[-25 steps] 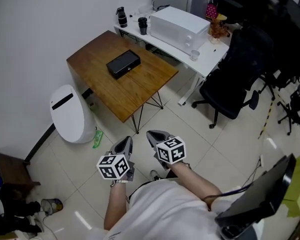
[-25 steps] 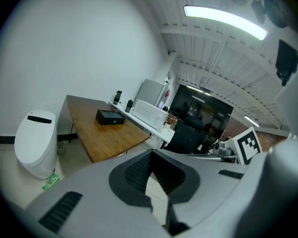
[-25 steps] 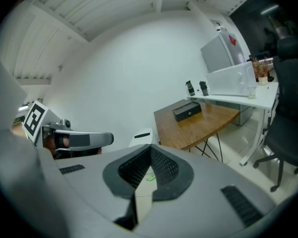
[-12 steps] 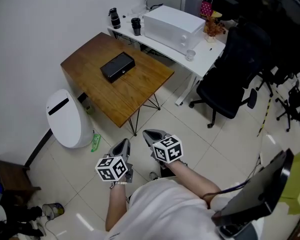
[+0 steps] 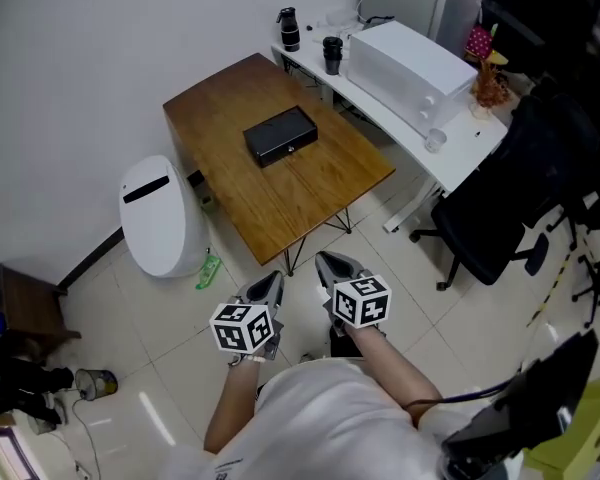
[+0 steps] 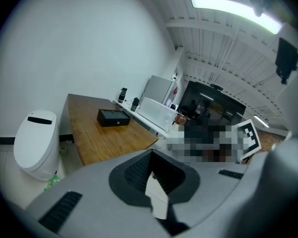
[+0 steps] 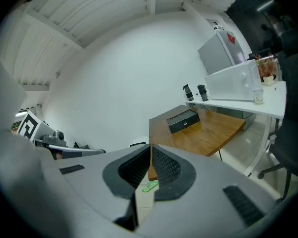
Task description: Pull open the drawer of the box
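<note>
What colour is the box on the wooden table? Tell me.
Black; the box shows best in the head view.

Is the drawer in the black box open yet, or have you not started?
Nothing is done yet: the black box sits on the wooden table and its drawer looks shut. Nothing is in hand: the left gripper and right gripper are both shut and empty, held near the person, well short of the table. Left: get close, grip the drawer front, pull.
</note>
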A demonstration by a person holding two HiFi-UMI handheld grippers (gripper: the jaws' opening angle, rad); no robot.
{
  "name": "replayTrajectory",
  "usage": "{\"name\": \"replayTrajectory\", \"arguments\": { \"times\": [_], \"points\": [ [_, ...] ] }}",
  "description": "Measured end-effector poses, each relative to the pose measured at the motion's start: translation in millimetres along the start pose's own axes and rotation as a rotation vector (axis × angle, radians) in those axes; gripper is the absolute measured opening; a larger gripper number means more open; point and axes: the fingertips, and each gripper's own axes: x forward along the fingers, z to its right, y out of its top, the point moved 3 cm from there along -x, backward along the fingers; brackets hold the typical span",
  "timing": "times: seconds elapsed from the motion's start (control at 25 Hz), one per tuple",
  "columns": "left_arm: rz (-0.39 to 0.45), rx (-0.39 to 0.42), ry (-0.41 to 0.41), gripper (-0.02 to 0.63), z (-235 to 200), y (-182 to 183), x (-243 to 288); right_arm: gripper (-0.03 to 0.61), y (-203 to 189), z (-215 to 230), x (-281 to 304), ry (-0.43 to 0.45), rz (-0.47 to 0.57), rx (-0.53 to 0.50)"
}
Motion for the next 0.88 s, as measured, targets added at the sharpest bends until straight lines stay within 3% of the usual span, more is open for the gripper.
{"name": "replayTrajectory", "arguments": {
  "times": [0.88],
  "points": [
    [0.031, -0.071, 0.189, 0.002, -11, 73, 135, 0.009, 94, 148, 68, 0.089, -0.035, 0.013]
  ]
}}
